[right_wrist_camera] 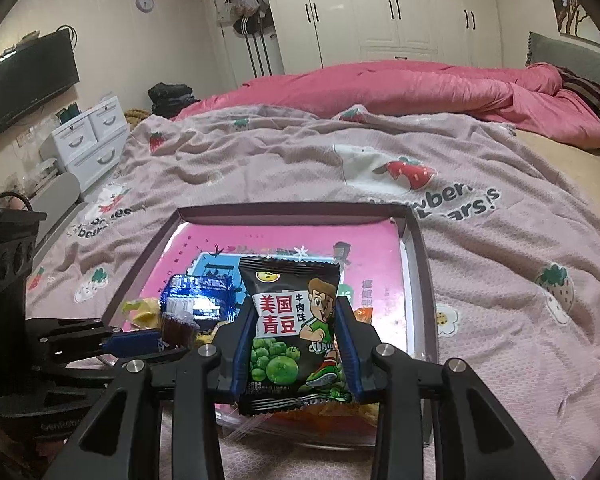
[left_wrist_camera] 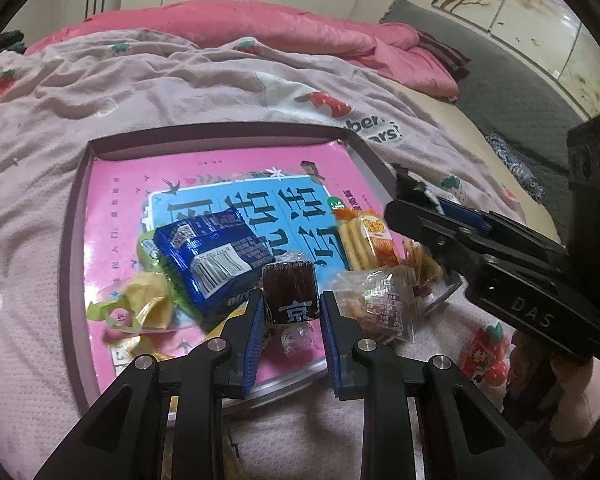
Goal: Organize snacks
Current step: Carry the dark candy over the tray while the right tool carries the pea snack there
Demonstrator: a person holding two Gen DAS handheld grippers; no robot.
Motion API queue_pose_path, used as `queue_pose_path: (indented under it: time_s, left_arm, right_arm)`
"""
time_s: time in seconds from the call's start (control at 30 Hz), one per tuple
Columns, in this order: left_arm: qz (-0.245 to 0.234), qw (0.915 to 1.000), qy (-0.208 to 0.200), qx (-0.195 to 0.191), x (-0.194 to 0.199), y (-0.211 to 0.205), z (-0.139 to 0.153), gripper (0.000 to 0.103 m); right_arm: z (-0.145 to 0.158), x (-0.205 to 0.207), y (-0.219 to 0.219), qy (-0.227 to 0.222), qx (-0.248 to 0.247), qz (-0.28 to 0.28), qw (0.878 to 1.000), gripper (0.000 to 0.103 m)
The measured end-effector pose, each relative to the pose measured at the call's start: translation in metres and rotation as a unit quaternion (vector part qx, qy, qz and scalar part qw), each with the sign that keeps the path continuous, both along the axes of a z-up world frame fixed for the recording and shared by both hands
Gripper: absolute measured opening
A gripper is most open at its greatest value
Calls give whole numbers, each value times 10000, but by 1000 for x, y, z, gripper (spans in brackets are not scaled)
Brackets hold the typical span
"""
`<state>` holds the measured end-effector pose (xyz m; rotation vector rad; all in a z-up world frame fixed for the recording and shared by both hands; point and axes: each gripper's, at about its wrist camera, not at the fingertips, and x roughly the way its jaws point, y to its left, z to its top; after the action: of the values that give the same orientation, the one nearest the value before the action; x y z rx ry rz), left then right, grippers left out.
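Snacks [left_wrist_camera: 216, 256] already sit in the box [left_wrist_camera: 76, 216]; my left gripper [left_wrist_camera: 291, 304] pinches a dark candy [left_wrist_camera: 289, 288], my right gripper [right_wrist_camera: 296, 330] a pea packet [right_wrist_camera: 292, 332], both undelivered.

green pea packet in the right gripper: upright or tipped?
Upright. The green pea packet stands with its crimped top edge up and its print reading level, pinched between the right gripper fingers above the tray.
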<state>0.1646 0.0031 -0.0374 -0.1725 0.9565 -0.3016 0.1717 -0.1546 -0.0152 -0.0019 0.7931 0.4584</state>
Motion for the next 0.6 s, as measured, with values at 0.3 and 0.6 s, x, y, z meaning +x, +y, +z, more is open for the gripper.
queue_pose_path:
  time_s: [0.3, 0.6]
  left_arm:
    - [-11, 10000, -1, 97, 4, -1, -5, 28]
    - [-45, 9998, -50, 176, 5, -3, -5, 28]
  right_arm:
    - [-13, 8, 4, 115, -45, -42, 9999, 38]
    - [-20, 12, 11, 181, -95, -1, 9998, 39]
